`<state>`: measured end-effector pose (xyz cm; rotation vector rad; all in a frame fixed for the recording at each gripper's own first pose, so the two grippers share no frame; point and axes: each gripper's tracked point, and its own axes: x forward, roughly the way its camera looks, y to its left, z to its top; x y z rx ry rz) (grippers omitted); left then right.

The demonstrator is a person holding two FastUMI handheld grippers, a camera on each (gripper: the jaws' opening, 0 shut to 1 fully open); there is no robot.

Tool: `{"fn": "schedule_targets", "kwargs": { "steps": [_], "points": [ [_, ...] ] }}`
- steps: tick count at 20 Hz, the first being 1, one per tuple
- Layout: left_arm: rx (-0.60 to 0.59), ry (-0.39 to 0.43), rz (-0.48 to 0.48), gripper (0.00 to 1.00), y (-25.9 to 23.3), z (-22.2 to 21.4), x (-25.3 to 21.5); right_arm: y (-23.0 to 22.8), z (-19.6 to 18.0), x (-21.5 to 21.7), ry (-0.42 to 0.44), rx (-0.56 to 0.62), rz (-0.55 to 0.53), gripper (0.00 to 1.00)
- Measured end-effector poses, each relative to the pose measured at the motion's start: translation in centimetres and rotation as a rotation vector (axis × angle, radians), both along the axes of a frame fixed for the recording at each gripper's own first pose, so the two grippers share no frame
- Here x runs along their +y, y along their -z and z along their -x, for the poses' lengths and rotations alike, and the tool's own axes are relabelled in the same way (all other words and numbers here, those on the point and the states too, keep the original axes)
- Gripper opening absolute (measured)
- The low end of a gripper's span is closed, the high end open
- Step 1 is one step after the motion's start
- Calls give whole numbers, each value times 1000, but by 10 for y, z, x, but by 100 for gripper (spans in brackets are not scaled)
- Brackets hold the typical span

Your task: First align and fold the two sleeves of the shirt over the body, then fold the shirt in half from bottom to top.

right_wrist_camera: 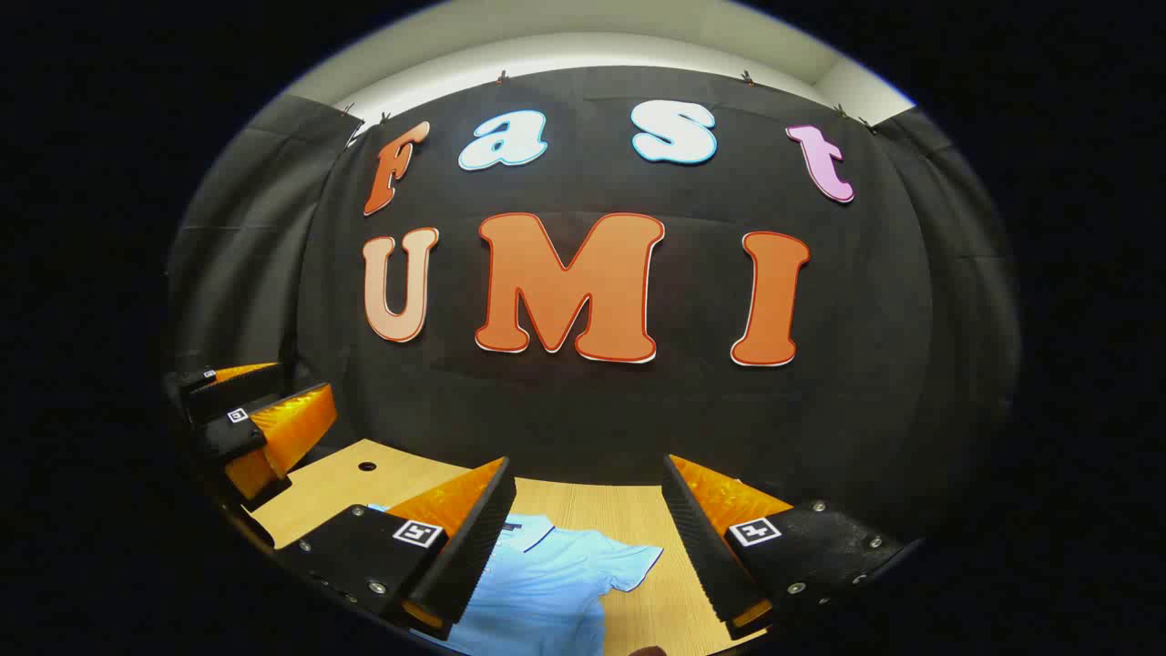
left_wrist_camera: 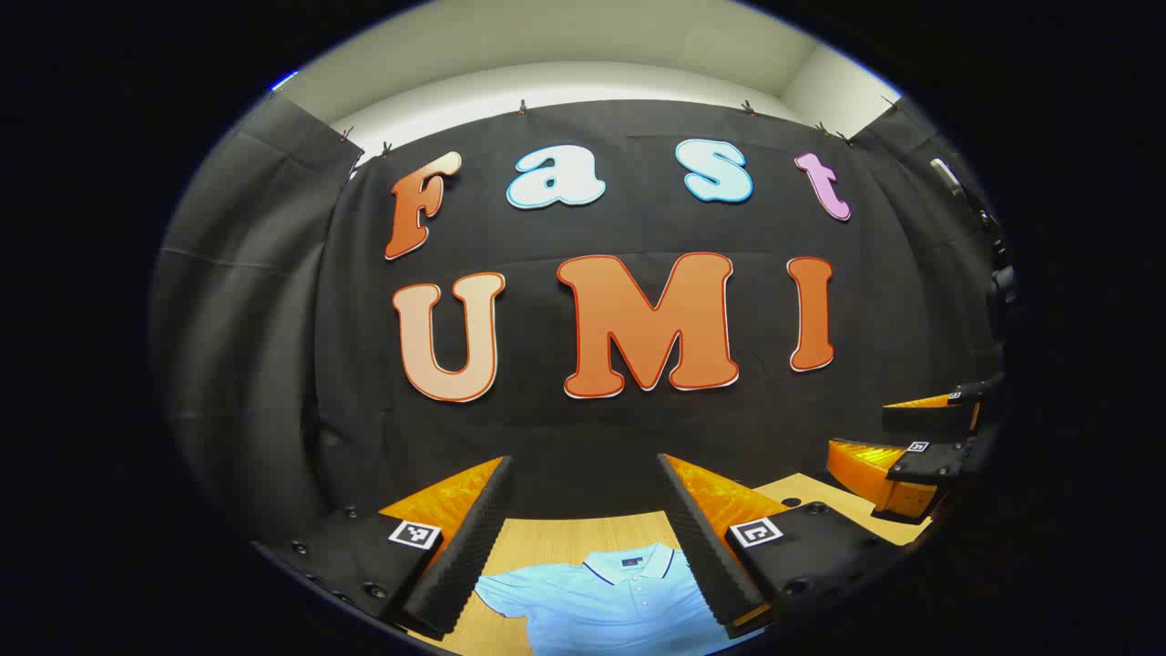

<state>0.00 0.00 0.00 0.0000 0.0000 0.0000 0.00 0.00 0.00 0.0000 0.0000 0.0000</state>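
A light blue polo shirt (left_wrist_camera: 606, 597) lies flat on the wooden table (left_wrist_camera: 583, 533), collar toward the black cloth wall (left_wrist_camera: 583, 428), and serves as the landmark here. In the left gripper view, the left gripper (left_wrist_camera: 583, 510) hangs above the shirt's collar end with its fingers spread wide and nothing between them; the collar and button placket show in the gap, with one short sleeve spread out to the side of the body. Off to the side of the shirt, near the table's edge, the right gripper (left_wrist_camera: 897, 442) appears, its fingers parted too. In the right gripper view, the right gripper (right_wrist_camera: 588, 510) hovers over the shirt's sleeve side, released and empty, with the polo shirt (right_wrist_camera: 547, 583) below and the sleeve tip lying on the bare wooden table (right_wrist_camera: 629, 519). Beyond the shirt's far side the left gripper (right_wrist_camera: 264, 405) is held above the table, near a small round hole (right_wrist_camera: 367, 466) in the tabletop.
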Motion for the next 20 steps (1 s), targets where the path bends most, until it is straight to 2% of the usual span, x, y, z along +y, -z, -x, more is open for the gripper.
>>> {"fn": "schedule_targets", "kwargs": {
  "steps": [7, 13, 17, 20],
  "points": [
    [-10, -1, 24, 99, 1, 3, 11, 7, 2, 7, 10, 23, 17, 98],
    [-30, 50, 27, 99, -2, 9, 18, 7, 7, 8, 62, 30, 26, 98],
    [-46, 83, 17, 99, -4, 12, 26, 22, 4, -3, 126, 96, 21, 98],
    [-34, 94, 25, 99, 2, 17, 30, 38, -3, -11, 141, 172, 0, 98]
  ]
}}
